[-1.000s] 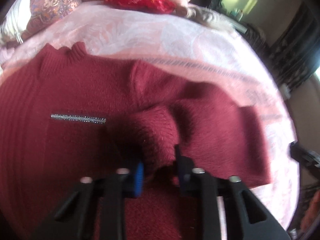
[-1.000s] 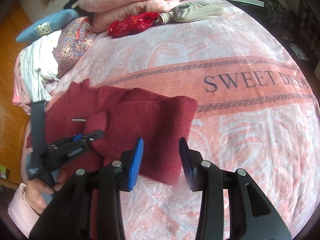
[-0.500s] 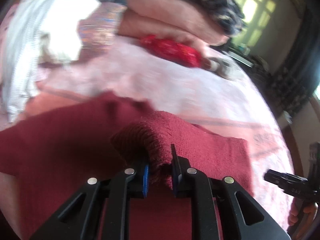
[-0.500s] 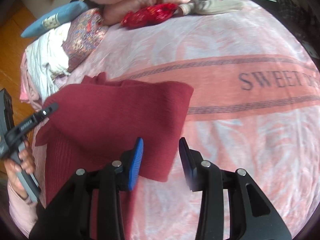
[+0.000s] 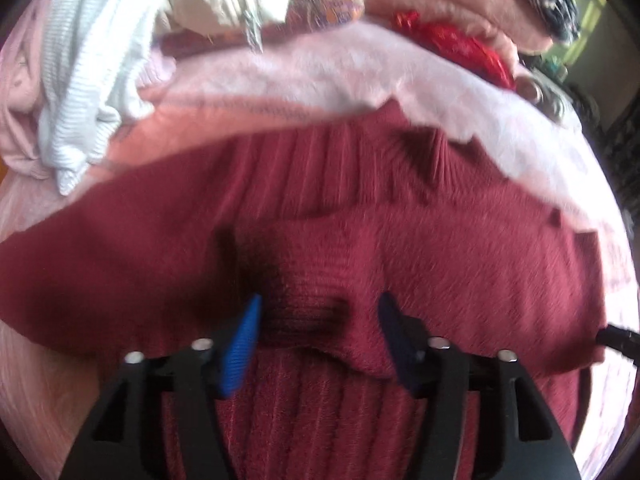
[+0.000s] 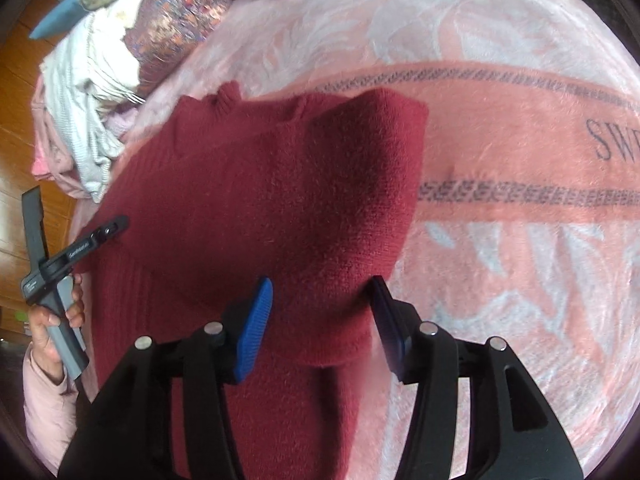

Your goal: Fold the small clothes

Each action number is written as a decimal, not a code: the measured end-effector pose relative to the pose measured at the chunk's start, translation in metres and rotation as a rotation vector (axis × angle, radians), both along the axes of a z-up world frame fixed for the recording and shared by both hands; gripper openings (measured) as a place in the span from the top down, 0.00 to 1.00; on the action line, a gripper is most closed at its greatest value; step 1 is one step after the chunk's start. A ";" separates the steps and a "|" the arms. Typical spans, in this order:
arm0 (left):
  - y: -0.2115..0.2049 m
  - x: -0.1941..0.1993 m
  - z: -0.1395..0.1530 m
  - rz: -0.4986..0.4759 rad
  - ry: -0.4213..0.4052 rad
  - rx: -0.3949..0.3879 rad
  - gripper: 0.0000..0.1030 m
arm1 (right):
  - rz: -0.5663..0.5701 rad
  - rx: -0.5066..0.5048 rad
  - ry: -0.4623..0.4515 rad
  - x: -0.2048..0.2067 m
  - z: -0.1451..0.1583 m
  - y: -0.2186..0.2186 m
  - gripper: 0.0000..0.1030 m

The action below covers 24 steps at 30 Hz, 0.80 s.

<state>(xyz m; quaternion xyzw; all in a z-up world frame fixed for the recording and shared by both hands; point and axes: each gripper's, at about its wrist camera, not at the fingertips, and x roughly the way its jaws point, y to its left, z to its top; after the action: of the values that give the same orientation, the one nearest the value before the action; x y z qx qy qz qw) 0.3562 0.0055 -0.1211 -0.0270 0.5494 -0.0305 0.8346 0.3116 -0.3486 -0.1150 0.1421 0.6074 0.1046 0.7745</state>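
Red sweater flat on bed, sleeve folded over body. Left claw released, fingers wide astride cuff; right claw also wide, nothing gripped. View blurry, prob. no contact. Risk: fuzzy knit snags finger, fold drags undone.

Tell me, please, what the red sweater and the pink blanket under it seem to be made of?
Sweater: probably a wool-like knit, matte and fuzzy, with visible ribs and loose fibres. Blanket: likely plush fleece; its short, soft pile catches the light, with a printed pattern.
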 end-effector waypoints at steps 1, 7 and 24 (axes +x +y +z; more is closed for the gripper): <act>0.000 -0.001 -0.005 -0.009 0.008 0.022 0.23 | -0.007 -0.006 0.016 0.001 -0.004 -0.001 0.46; 0.026 -0.004 -0.003 0.029 0.037 -0.083 0.04 | -0.003 0.017 0.035 -0.003 -0.012 -0.006 0.80; 0.002 -0.014 -0.019 -0.002 0.035 -0.038 0.06 | -0.007 -0.112 0.042 -0.010 -0.013 -0.008 0.87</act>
<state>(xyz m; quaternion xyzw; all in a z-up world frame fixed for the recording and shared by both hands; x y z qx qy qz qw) 0.3420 0.0075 -0.1402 -0.0430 0.5633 -0.0412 0.8241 0.3014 -0.3567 -0.1277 0.1027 0.6281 0.0648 0.7686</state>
